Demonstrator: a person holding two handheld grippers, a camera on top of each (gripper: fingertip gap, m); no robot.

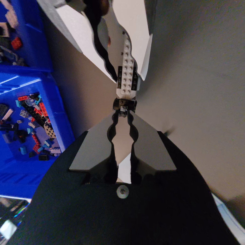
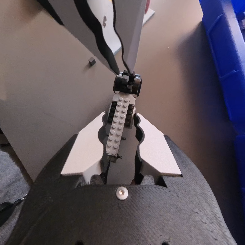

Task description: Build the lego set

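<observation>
A long light-grey studded Lego model [image 1: 127,74] with black side pieces is held in the air between both grippers. My right gripper [image 2: 120,115] is shut on the model's body [image 2: 118,127]; it shows at the top of the left wrist view [image 1: 128,79]. My left gripper [image 1: 122,112] is shut on a small grey piece at the model's black round end [image 1: 124,104]. In the right wrist view the left gripper [image 2: 126,72] comes in from above onto that black end [image 2: 127,84].
A blue bin [image 1: 19,172] at the left holds several loose bricks [image 1: 38,119]. A second blue bin [image 1: 33,33] stands behind it. A blue bin wall [image 2: 225,66] runs along the right. A small dark brick [image 2: 91,62] lies on the tan table [image 2: 39,79]. One gripper's finger ends stand about 5 centimetres off the other's.
</observation>
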